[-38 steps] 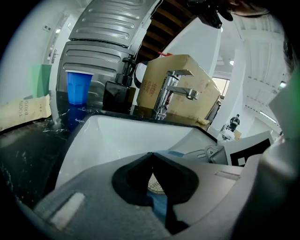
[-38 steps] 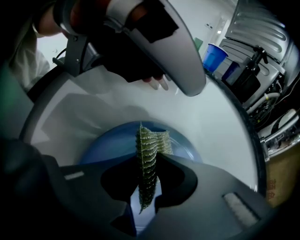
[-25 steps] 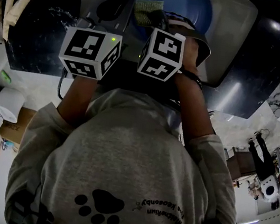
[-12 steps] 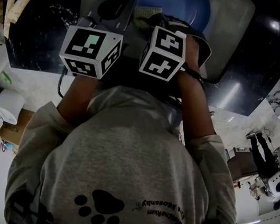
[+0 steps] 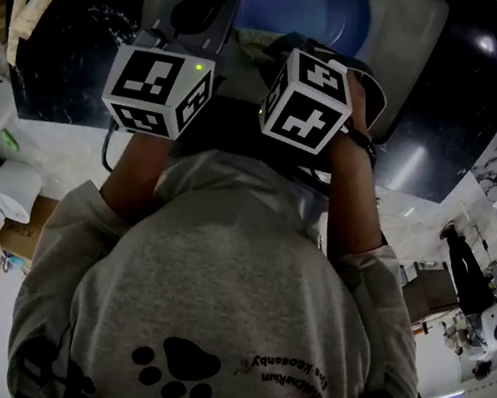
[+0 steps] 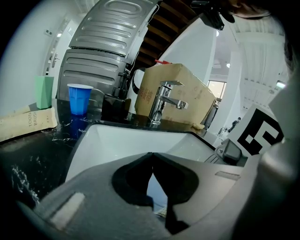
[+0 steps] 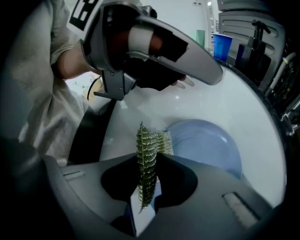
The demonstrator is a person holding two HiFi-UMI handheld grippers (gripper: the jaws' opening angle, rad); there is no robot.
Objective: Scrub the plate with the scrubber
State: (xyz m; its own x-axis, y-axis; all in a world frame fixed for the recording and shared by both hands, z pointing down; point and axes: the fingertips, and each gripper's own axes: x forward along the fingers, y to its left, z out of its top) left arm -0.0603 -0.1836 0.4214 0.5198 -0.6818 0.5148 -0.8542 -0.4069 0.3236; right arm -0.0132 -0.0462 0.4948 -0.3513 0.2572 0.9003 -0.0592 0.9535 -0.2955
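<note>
A blue plate (image 5: 307, 2) lies in the white sink (image 5: 410, 41); in the right gripper view the plate (image 7: 208, 143) sits just beyond the jaws. My right gripper (image 7: 145, 185) is shut on a green-yellow scrubber (image 7: 146, 154), held on edge, its far end at the plate's near rim. In the head view a strip of the scrubber (image 5: 256, 38) shows beside the right marker cube (image 5: 309, 99). My left gripper (image 6: 151, 155) is shut on nothing, its jaw tips touching above the sink. It hangs over the plate's left side as the left gripper (image 7: 154, 51).
A chrome faucet (image 6: 161, 101) stands at the sink's back edge before a cardboard box (image 6: 187, 86). A blue cup (image 6: 78, 98), a black dispenser (image 6: 115, 105) and wrapped toothbrush packets (image 6: 26, 124) sit on the black counter (image 5: 78, 30) left of the sink.
The right gripper has shifted right and tilted, its cube turned. The scrubber slid back along the plate's near rim and shows less in the head view. The left gripper has hardly moved.
</note>
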